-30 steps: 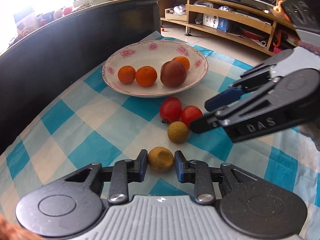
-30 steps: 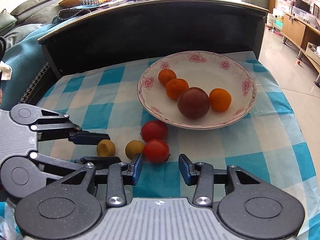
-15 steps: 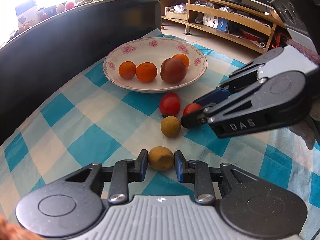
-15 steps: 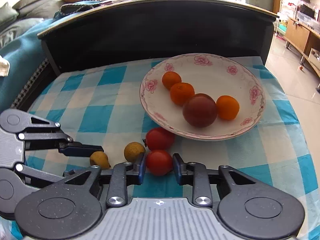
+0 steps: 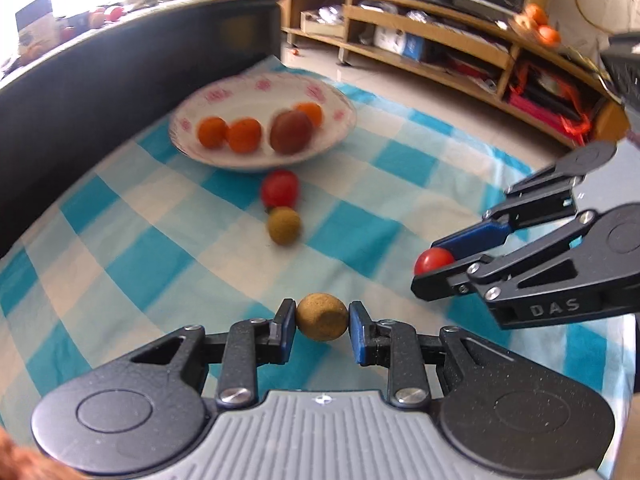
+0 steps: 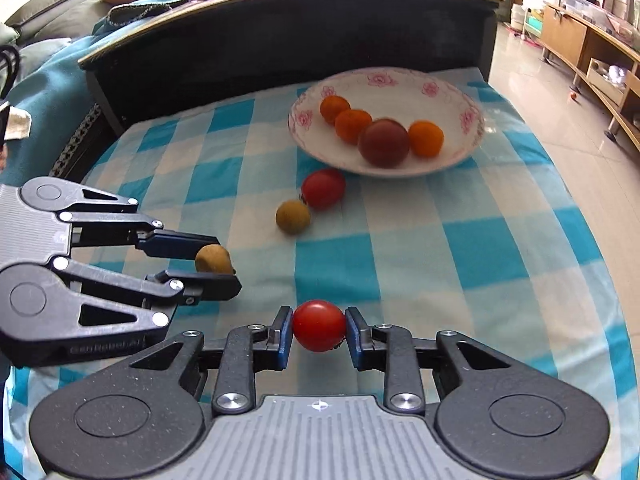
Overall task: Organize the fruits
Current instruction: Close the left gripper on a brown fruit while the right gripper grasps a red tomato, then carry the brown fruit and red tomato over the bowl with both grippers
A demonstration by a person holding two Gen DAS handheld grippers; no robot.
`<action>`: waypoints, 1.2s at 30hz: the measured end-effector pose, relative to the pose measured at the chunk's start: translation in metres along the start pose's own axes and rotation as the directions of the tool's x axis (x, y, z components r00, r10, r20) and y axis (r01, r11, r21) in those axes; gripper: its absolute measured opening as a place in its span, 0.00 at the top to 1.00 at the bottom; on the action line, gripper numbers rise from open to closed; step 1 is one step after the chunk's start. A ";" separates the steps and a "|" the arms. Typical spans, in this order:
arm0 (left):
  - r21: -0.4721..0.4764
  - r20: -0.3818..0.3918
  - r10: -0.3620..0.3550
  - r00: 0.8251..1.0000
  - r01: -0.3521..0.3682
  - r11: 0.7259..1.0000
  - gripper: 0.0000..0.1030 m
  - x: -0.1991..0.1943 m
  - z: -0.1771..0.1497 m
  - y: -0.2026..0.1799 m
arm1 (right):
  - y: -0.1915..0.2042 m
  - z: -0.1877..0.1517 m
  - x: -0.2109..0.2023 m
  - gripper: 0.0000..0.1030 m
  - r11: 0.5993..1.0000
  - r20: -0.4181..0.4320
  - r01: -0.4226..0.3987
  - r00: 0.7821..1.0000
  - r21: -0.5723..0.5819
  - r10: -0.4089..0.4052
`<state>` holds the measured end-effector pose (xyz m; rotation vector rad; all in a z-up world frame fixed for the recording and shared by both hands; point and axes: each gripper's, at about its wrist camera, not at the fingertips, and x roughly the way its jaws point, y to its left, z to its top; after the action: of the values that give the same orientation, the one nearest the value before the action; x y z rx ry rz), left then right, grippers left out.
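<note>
Left gripper (image 5: pixel 322 322): closed on a brown fruit (image 5: pixel 321 317), with one blue pad touching each side of it. In the right wrist view this gripper (image 6: pixel 216 260) appears at the left, and the brown fruit (image 6: pixel 213 259) sits between its two fingers, above the checked cloth (image 6: pixel 460 240).

Right gripper (image 6: pixel 319 328): closed on a red tomato (image 6: pixel 319 325), gripped from both sides by the blue pads. In the left wrist view this gripper (image 5: pixel 434 262) enters from the right, and the tomato (image 5: pixel 433 261) shows at its fingertips.

Table: covered with a blue-and-white checked cloth (image 5: pixel 380 208). Whether either held fruit clears the cloth cannot be told from these views.

Plate (image 6: pixel 468 148): white with pink flowers on the rim, located at the far side of the cloth. It contains three orange fruits (image 6: pixel 353 125) and one dark red fruit (image 6: pixel 384 143), which touches the orange fruit (image 6: pixel 426 138) to its right.

Loose fruit: a second red tomato (image 6: pixel 323 188) lies on the cloth just in front of the plate. A second brown fruit (image 6: pixel 293 217) lies just beside that tomato, on the near side. Both are well apart from the two grippers.
</note>
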<state>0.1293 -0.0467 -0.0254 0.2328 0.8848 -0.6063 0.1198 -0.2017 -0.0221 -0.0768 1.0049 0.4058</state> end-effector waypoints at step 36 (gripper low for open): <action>-0.010 -0.051 0.034 0.998 -0.034 0.999 0.65 0.006 -0.006 -0.020 | -0.001 -0.017 -0.003 0.78 0.999 -0.045 -0.012 0.999 -0.032 0.010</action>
<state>0.1170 -0.0629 -0.0328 0.2534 0.9310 -0.5657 0.1046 -0.2078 -0.0288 -0.1099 1.0430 0.4323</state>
